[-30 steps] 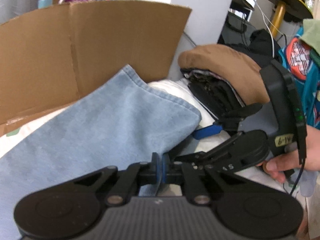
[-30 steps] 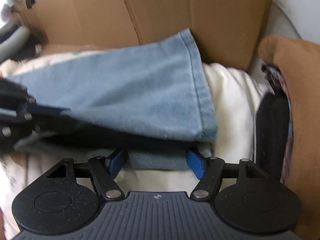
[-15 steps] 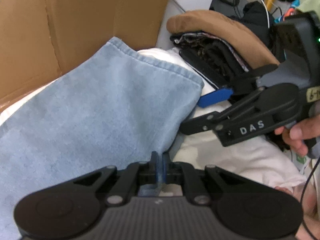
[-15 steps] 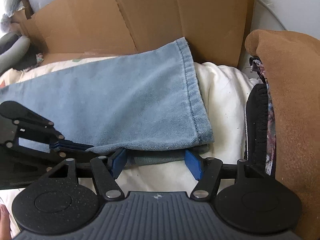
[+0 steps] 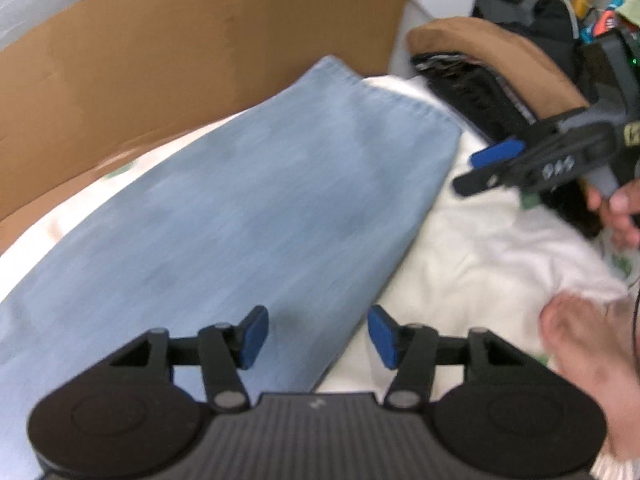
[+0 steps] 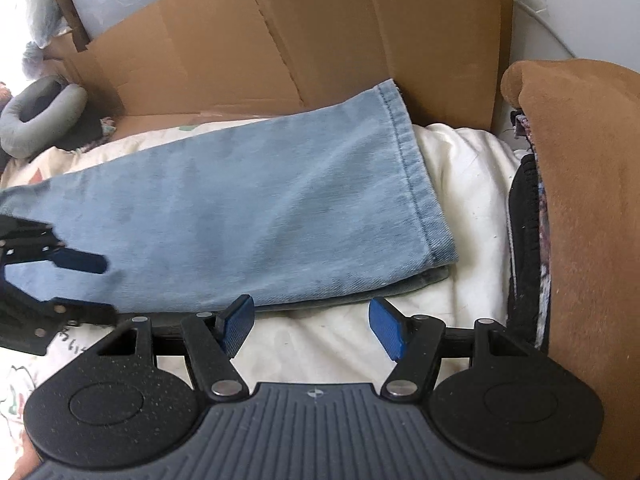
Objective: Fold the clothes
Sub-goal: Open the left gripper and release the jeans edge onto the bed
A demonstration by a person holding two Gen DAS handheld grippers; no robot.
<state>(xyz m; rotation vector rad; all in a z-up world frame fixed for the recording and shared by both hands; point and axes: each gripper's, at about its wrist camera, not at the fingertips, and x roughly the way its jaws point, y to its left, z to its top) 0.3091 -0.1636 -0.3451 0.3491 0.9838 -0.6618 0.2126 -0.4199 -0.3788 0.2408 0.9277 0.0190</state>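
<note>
1. Grey ring cushion (image 6: pixel 38 114) and cardboard sheet (image 6: pixel 304 48): background items at the far left and along the back edge; they take no part in the fold.
2. Left gripper (image 5: pixel 318 338): jaws opening, blue pads apart, hovering over the near long edge of the jeans. Denim lies under the gap, but neither pad presses on it.
3. Jeans (image 6: pixel 256 216): pale blue denim, laid flat on the cream bedding (image 6: pixel 468 184), one leg stacked on the other, with the hems at the right end. A darker lower layer peeks out at the near right corner, so the legs are not quite flush.
4. Right gripper (image 6: pixel 312 326): jaws wide apart and empty, held over bare bedding just short of the near edge of the denim, near the hem corner.
5. Folded pile (image 6: pixel 576 208): brown, black and patterned garments at the far right, apart from the jeans; likely where the finished fold goes.
6. Step in hand, as judged: regrasp for the next fold. Square the two hems first, pinch both layers together at matching points, and lift evenly so the lower leg does not slide out.
</note>
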